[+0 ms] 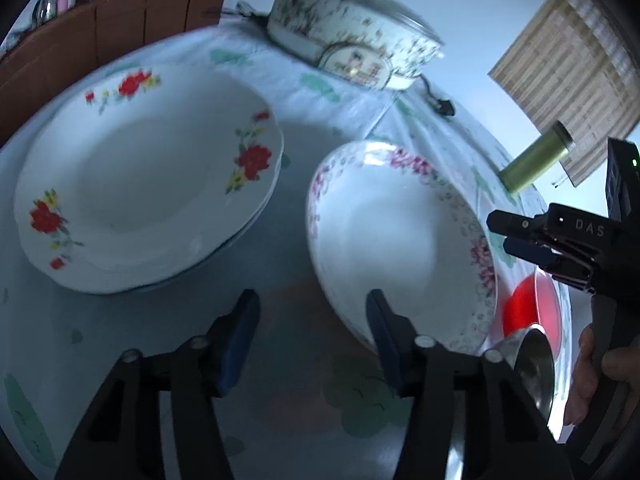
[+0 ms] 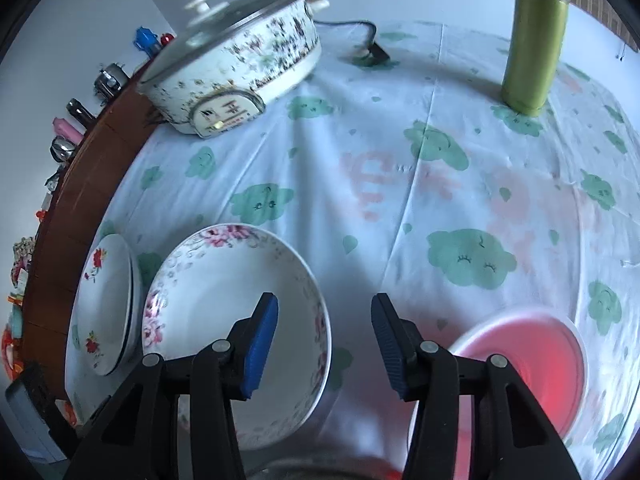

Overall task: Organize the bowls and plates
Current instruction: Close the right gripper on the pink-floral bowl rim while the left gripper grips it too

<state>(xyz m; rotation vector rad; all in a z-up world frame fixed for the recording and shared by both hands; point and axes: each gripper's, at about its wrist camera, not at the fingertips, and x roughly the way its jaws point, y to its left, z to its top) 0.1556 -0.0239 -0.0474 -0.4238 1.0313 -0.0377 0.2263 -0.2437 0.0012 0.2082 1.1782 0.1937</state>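
Red-flowered plates (image 1: 148, 176) lay stacked. Beside that stack, pink-flowered bowl (image 2: 236, 336), red bowl (image 2: 528, 368) remained unsorted. Left gripper (image 1: 312, 340) and right gripper (image 2: 324, 344) stood apart, empty.

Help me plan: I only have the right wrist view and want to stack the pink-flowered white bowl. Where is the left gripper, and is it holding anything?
Observer: The left gripper is open and empty. Its fingers point at the gap between the pink-flowered white bowl and the stack of red-flowered white plates.
Operator: Is there anything near the red bowl that I might hit?
Observer: Yes. A shiny metal bowl sits close beside it, on the side nearest you. I cannot tell whether the two touch.
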